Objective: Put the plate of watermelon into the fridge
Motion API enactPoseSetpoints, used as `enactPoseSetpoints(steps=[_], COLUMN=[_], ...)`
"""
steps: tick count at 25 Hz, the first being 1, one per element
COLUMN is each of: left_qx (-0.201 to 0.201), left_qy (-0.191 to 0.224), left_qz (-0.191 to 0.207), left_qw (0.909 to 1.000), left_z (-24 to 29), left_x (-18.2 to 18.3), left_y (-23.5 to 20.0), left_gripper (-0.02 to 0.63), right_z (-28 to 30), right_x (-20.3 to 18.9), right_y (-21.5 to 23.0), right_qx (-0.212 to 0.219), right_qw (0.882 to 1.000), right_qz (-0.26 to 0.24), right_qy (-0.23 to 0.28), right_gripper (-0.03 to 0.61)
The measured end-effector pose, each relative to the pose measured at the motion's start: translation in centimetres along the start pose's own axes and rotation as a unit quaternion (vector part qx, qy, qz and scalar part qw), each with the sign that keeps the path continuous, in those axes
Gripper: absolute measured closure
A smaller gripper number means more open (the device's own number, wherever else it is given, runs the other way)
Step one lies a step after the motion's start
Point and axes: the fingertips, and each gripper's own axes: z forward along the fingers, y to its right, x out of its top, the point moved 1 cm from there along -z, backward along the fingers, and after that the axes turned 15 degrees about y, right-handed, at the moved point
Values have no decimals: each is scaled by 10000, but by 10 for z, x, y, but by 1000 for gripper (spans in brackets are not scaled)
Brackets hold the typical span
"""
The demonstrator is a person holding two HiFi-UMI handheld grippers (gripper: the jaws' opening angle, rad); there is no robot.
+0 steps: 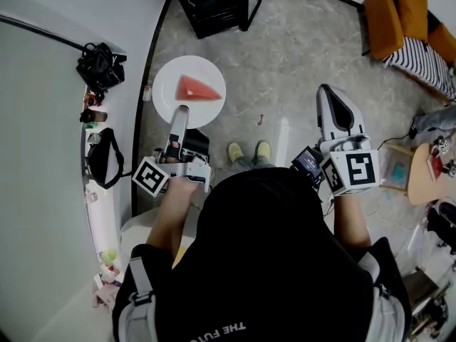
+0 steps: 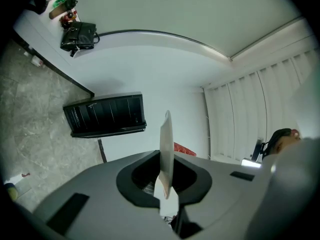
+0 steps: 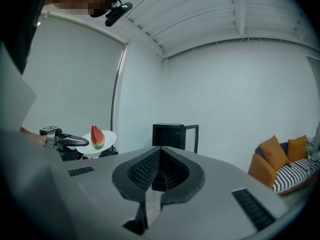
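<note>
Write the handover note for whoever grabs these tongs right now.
Left tongs: shut on the near rim of the white plate, held roughly level above the floor.
Right tongs: shut, nothing between them, held out to the side.
Watermelon slice: lying on the plate.
Done: plate is up and in a firm-looking grip.
Left: carry it to the black cabinet ahead, probably the fridge, and set it inside. It is not there yet.
</note>
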Motion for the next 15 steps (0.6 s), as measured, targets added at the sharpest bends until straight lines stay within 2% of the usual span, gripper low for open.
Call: enactPoseSetpoints(steps=[5,9,15], left_qx=[148,328,176], left_qy=[-102,-44,-31], left_qz=[-7,-174,-236], left_qw=[9998,9993,9996], left_z=[-11,10,-3], left_x=[10,24,27], left_y=[-5,-17,-14], left_gripper=[584,585,584], right_z=[18,51,37], right_x=[-10,-10,-14], right_y=[-19,-27,-47], right_qx=[73,175,136], right_qw=[9999,9997,9997], right_qz=[120,194,181], right_qy=[-22,-39,77], right_gripper=[572,572,572])
